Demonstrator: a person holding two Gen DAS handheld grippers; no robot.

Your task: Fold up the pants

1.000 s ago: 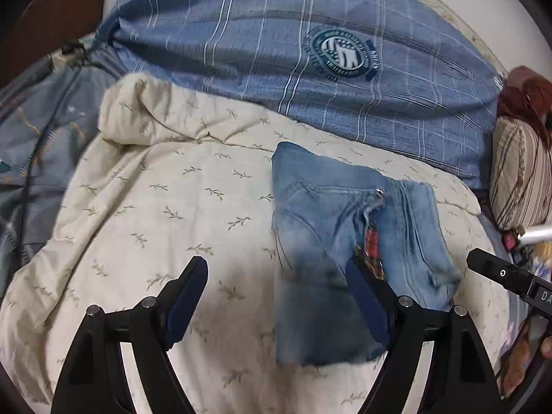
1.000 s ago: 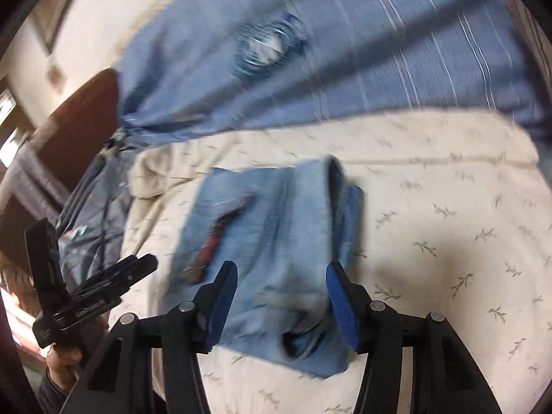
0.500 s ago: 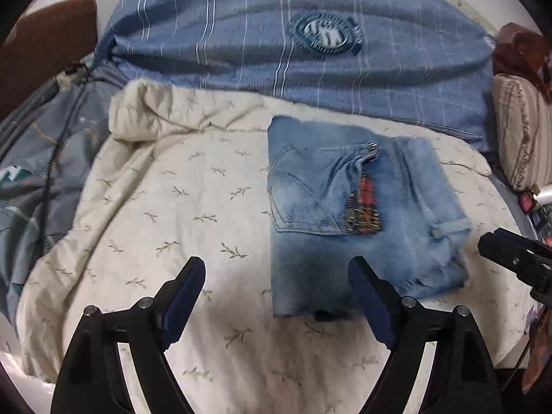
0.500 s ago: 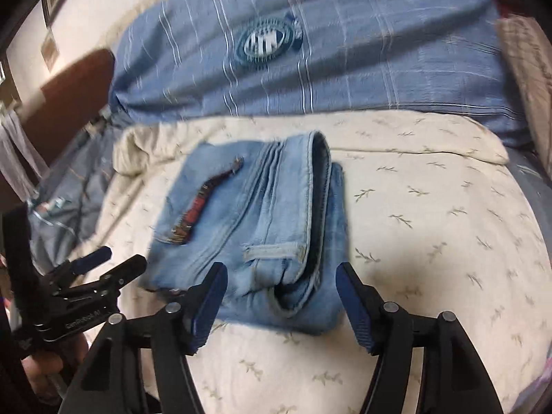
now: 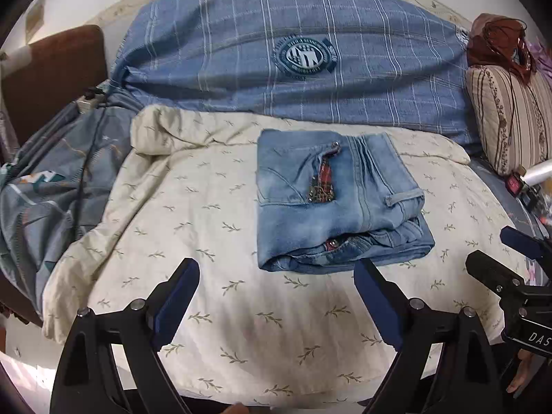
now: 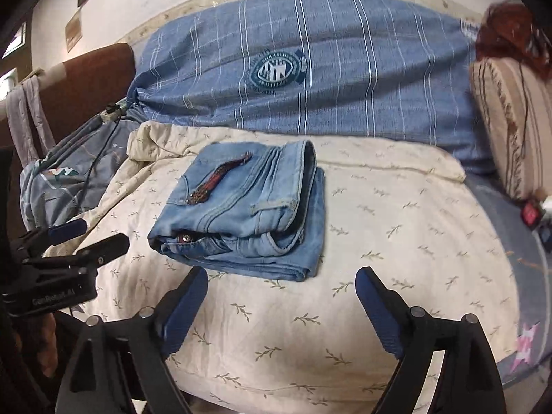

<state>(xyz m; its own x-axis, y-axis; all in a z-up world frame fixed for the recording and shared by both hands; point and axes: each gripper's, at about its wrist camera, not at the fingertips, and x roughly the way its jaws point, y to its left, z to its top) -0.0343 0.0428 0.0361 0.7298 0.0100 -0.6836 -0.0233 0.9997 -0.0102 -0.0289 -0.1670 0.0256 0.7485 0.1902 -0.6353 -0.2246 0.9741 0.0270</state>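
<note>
The jeans [image 5: 331, 203] lie folded into a compact rectangular bundle on the cream, leaf-printed blanket [image 5: 193, 207] that covers the bed; in the right wrist view the same jeans [image 6: 248, 207] show stacked layers along their near edge, with the waistband curling over on the right side. A red and dark beaded strip [image 5: 324, 183] runs along the top face of the bundle, beside a pocket seam. The left gripper [image 5: 276, 296] hangs over bare blanket on the near side of the jeans, its jaws spread wide, having just been opening, with nothing between them and no contact with the cloth. The right gripper [image 6: 281, 296] stands likewise on the near side of the bundle, jaws spread wide after just opening, nothing between its blue pads [image 6: 183, 310], clear of the denim. Each gripper appears at the edge of the other's view. Behind the jeans a blue striped cover with a round emblem [image 5: 307, 57] lies across the head of the bed. A striped cushion [image 5: 510, 117] sits at the right, and a grey-blue patterned sheet [image 5: 51, 179] is bunched at the left.
</note>
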